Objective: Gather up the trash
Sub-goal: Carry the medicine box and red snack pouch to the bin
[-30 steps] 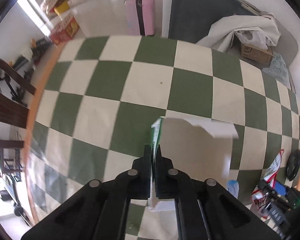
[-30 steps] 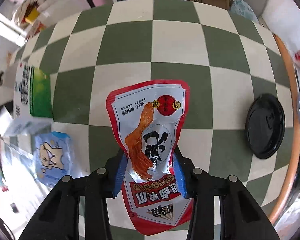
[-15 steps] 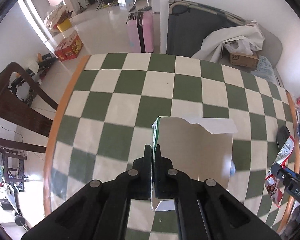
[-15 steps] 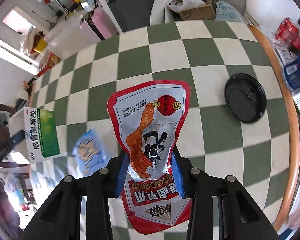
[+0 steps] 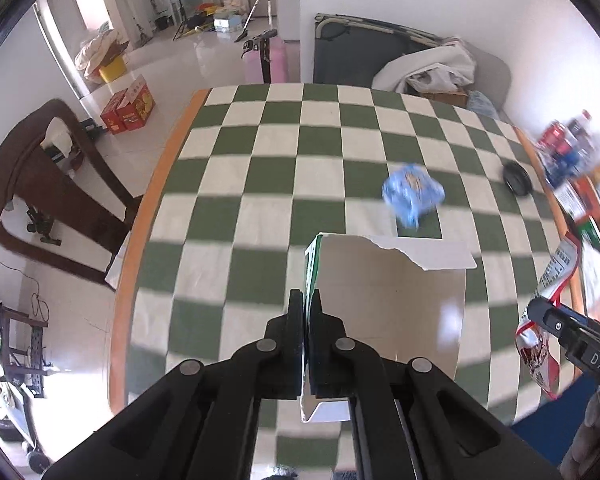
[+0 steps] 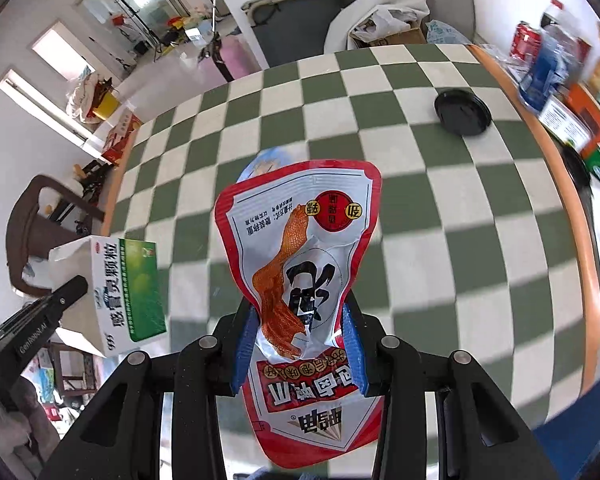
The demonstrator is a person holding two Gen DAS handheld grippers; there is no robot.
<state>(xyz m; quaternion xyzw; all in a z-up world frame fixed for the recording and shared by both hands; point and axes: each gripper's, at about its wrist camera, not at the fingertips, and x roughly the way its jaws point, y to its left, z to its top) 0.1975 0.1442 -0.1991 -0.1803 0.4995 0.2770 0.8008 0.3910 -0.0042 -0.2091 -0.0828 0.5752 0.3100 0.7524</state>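
My left gripper (image 5: pixel 309 312) is shut on the thin wall of a torn-open green and white cardboard box (image 5: pixel 388 292), held up above the checkered table (image 5: pixel 284 168). That box (image 6: pixel 116 288) hangs at the left of the right wrist view, with the left gripper (image 6: pixel 66 292) on it. My right gripper (image 6: pixel 300 344) is shut on a red and white snack pouch (image 6: pixel 300 240), its blue pads (image 6: pixel 246 340) pressing the pouch's sides. This pouch (image 5: pixel 548 312) and the right gripper (image 5: pixel 540 312) appear at the right edge of the left wrist view. A crumpled blue wrapper (image 5: pixel 412 196) lies on the table.
A black round lid (image 6: pixel 462 112) lies near the table's right edge, beside a pile of packets and bottles (image 6: pixel 560 92). A dark wooden chair (image 5: pixel 40 184) stands left of the table. Beyond the far edge are a dark cot with white cloth (image 5: pixel 428 68) and a pink suitcase (image 5: pixel 266 60).
Both grippers have risen and pulled back from the table with the box and the pouch still held. More of the table and room shows, and the blue wrapper now lies ahead of the box.
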